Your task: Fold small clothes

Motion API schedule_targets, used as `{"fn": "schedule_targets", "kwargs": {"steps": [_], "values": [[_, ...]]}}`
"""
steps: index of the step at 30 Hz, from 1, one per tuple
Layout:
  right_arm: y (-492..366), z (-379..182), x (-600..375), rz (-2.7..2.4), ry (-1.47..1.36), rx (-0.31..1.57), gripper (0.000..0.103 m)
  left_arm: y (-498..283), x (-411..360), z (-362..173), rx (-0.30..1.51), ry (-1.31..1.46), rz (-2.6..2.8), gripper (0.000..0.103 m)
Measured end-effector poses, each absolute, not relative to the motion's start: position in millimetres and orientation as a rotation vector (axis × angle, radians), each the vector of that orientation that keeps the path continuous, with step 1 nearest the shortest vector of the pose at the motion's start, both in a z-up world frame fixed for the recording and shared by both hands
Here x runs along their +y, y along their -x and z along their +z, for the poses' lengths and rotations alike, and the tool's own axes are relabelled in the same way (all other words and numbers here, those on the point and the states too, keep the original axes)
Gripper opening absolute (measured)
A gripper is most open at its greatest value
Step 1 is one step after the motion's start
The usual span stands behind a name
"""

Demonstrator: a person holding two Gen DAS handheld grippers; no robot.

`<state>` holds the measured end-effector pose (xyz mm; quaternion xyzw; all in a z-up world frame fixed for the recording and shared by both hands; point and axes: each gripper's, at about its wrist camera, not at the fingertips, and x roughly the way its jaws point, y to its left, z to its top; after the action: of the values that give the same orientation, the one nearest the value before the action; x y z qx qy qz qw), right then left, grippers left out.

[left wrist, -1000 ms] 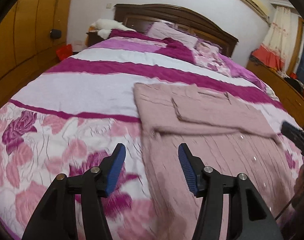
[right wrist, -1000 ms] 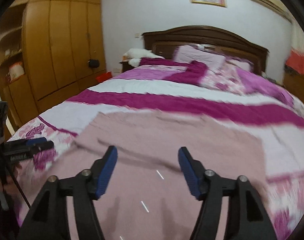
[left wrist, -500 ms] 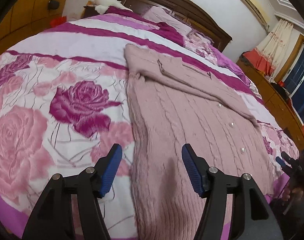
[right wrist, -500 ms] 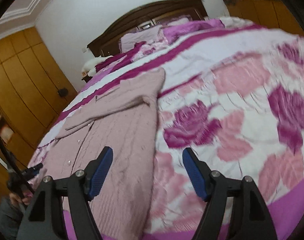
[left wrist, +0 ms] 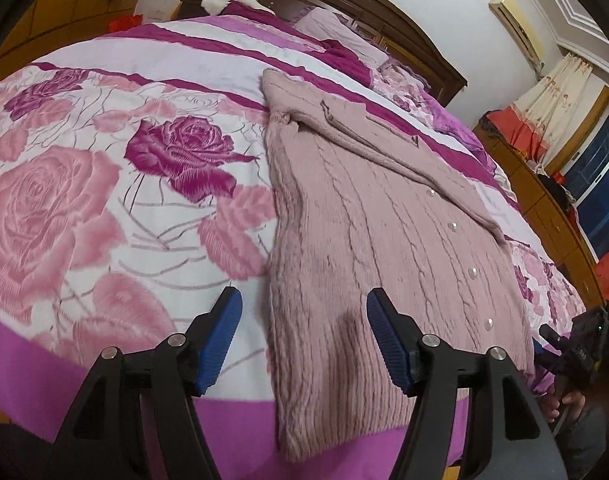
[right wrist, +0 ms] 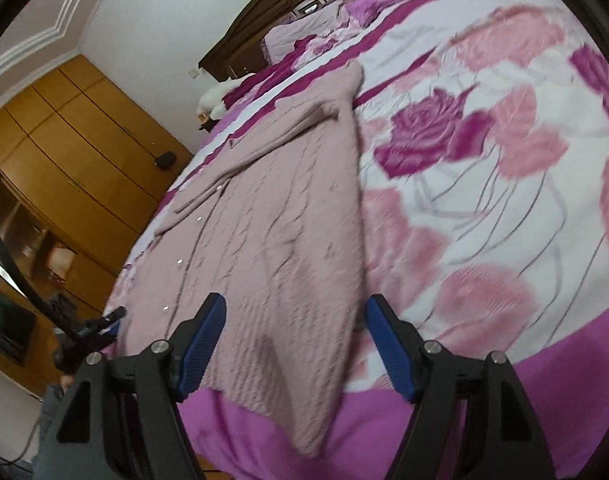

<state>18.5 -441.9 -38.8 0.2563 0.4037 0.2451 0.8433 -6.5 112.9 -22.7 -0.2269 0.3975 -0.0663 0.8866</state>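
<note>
A dusty-pink cable-knit cardigan point(left wrist: 384, 240) with pearl buttons lies flat on the bed, its sleeves folded across the top and its hem hanging over the near edge. My left gripper point(left wrist: 300, 340) hovers above the hem's left corner, its jaws opening, with nothing pressed between the blue pads. In the right wrist view the same cardigan point(right wrist: 280, 216) stretches away, and my right gripper point(right wrist: 294, 344) stands open above its right hem corner, holding nothing. Each gripper shows at the edge of the other's view, the right gripper point(left wrist: 572, 350) and the left gripper point(right wrist: 92, 330).
The bed wears a rose-print pink, white and magenta cover point(left wrist: 84, 208). A dark wooden headboard point(left wrist: 368, 16) and pillows point(left wrist: 336, 36) are at the far end. Wooden wardrobes point(right wrist: 68, 152) line one side, a low cabinet with curtains point(left wrist: 544, 120) the other.
Both grippers have dropped and pulled back from mid-bed to the near edge, over the cardigan's hem corners. Both wrists rolled, and the left jaws stand a little wider.
</note>
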Motion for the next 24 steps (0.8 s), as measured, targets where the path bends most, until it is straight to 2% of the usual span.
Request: {"fn": "schedule_targets", "kwargs": {"steps": [3, 7, 11, 15, 19, 24], "values": [[-12.7, -44.8, -432.3, 0.548, -0.565, 0.864, 0.076, 17.0, 112.9, -24.0, 0.829, 0.483, -0.140, 0.042], [2.7, -51.3, -428.5, 0.587, -0.605, 0.873, 0.076, 37.9, 117.6, -27.9, 0.853, 0.550, -0.200, 0.050], [1.4, -55.7, -425.6, 0.609, -0.627, 0.876, 0.076, 46.2, 117.2, -28.1, 0.859, 0.564, -0.203, 0.051], [-10.6, -59.2, -429.4, 0.632, -0.669, 0.885, 0.076, 23.7, 112.8, -29.7, 0.851, 0.570, -0.221, 0.063], [-38.1, -61.1, -437.9, 0.648, -0.734, 0.864, 0.075, -13.6, 104.5, -19.9, 0.810, 0.486, -0.229, 0.063], [-39.9, -68.7, -439.7, 0.663, -0.790, 0.853, 0.074, -20.1, 106.9, -26.4, 0.850, 0.594, -0.297, 0.063]]}}
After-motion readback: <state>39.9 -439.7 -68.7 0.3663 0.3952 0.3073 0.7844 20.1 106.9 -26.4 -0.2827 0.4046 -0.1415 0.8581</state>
